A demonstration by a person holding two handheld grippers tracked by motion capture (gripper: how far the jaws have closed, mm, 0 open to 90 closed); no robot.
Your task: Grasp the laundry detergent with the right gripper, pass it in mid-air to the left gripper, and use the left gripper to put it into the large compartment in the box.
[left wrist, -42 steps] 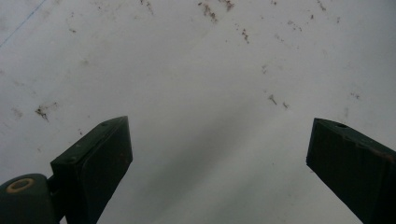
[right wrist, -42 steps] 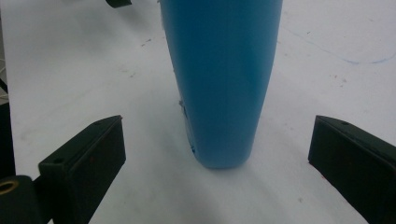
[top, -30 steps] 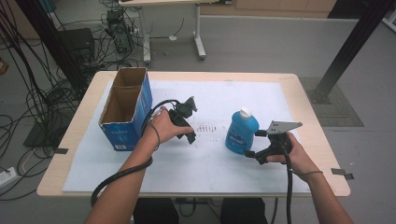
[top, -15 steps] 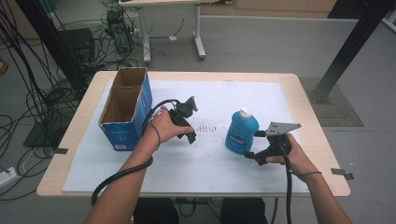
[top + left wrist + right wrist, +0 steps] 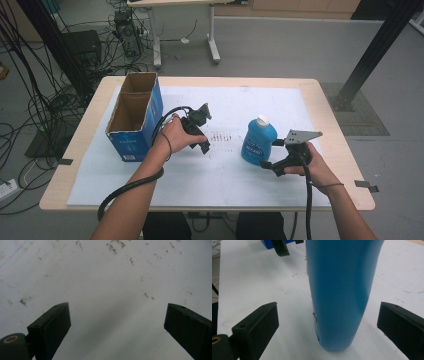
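A: Where is the blue bottle [image 5: 258, 141] seen?

B: It is shown upright on the white sheet [image 5: 230, 175] covering the table [image 5: 334, 131], right of centre and nearer the front edge than the back. A white cap is carried on top.

A: And the right gripper [image 5: 267, 154]?

B: It is held just beside the bottle, on the side toward the table's right edge. In the right gripper view the jaws are spread wide, one on each side of the bottle's base [image 5: 340, 302], with a gap left on both sides; nothing is clamped.

A: How is the left gripper [image 5: 204, 131] held?

B: It is pointed down at the sheet near the table's centre. Its jaws are seen wide apart over bare, speckled white surface [image 5: 107, 295], with nothing between them.

A: What else is pictured?

B: An open blue cardboard box [image 5: 134, 116] is set toward the left edge, well apart from the bottle.
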